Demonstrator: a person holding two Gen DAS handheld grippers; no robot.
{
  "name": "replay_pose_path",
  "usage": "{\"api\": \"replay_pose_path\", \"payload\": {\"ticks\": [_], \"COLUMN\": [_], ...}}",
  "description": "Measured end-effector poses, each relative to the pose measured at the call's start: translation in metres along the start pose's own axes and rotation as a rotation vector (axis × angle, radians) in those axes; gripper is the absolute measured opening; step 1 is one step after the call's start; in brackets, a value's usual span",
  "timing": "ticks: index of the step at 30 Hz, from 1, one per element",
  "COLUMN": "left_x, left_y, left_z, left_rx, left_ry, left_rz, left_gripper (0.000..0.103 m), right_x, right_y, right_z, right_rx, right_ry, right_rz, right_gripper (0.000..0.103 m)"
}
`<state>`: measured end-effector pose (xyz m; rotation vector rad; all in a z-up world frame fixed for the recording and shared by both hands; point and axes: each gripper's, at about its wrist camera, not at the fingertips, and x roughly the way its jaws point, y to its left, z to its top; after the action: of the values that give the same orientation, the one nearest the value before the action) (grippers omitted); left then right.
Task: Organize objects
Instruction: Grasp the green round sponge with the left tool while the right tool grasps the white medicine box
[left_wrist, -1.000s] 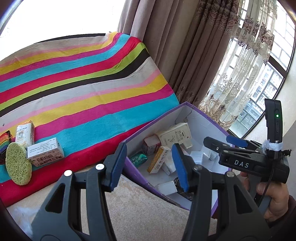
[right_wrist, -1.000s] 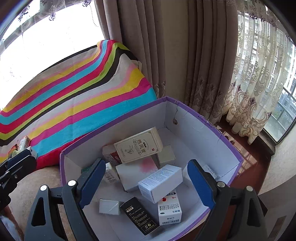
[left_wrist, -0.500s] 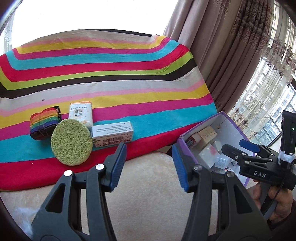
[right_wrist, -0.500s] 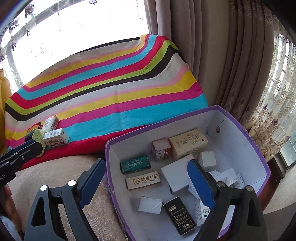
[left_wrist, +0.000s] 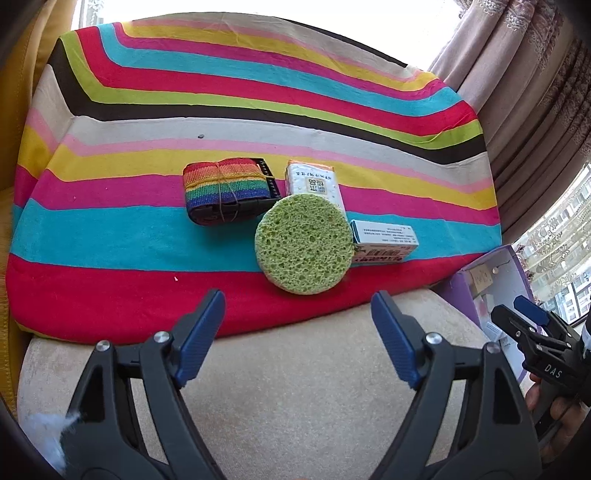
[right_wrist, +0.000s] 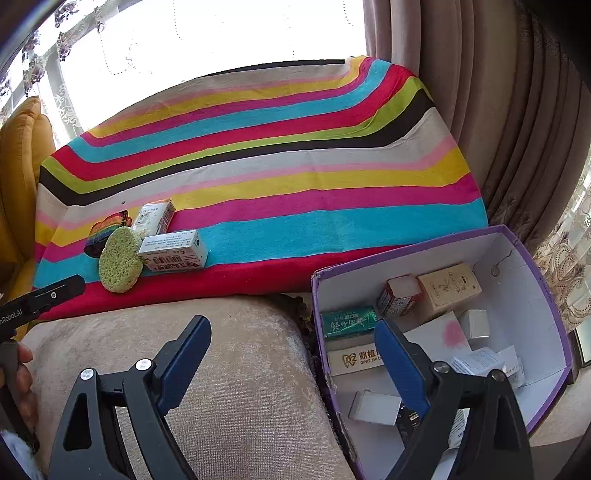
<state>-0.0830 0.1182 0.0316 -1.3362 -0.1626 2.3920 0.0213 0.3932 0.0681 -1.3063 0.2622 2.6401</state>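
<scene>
On the striped cloth (left_wrist: 147, 236) lie a round green sponge (left_wrist: 303, 243), a rainbow strap roll (left_wrist: 227, 190), a white and orange packet (left_wrist: 314, 184) and a white box (left_wrist: 384, 242). My left gripper (left_wrist: 297, 336) is open and empty, over the beige cushion just in front of the sponge. My right gripper (right_wrist: 291, 363) is open and empty above the left rim of the purple box (right_wrist: 546, 295), which holds several small cartons. The sponge (right_wrist: 120, 260) and white box (right_wrist: 173, 251) also show in the right wrist view.
Curtains (right_wrist: 498, 110) hang at the right behind the purple box. A yellow cushion (right_wrist: 18, 166) sits at the far left. The beige sofa seat (right_wrist: 221, 369) lies between the cloth and the box. The right gripper shows at the left wrist view's right edge (left_wrist: 532, 325).
The left gripper has swung left from the purple box to face the items on the cloth and its jaws have spread wider. The right gripper has drawn left toward the box's left rim.
</scene>
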Motion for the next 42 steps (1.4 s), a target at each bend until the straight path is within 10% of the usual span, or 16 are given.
{"api": "replay_pose_path", "payload": {"ticks": [18,42], "left_x": [0.069,0.002], "left_y": [-0.017,0.05], "left_z": [0.029,-0.015], "left_rx": [0.176,-0.125], "left_ry": [0.149,-0.174], "left_rz": [0.08,0.021], "left_gripper": [0.087,0.082], "right_x": [0.018,0.075], "right_y": [0.044,0.13], "right_z": [0.009,0.05], "right_rx": [-0.078,-0.139], "right_ry": [0.049,0.048], "right_rz": [0.011,-0.022], "right_gripper": [0.095,0.1]}}
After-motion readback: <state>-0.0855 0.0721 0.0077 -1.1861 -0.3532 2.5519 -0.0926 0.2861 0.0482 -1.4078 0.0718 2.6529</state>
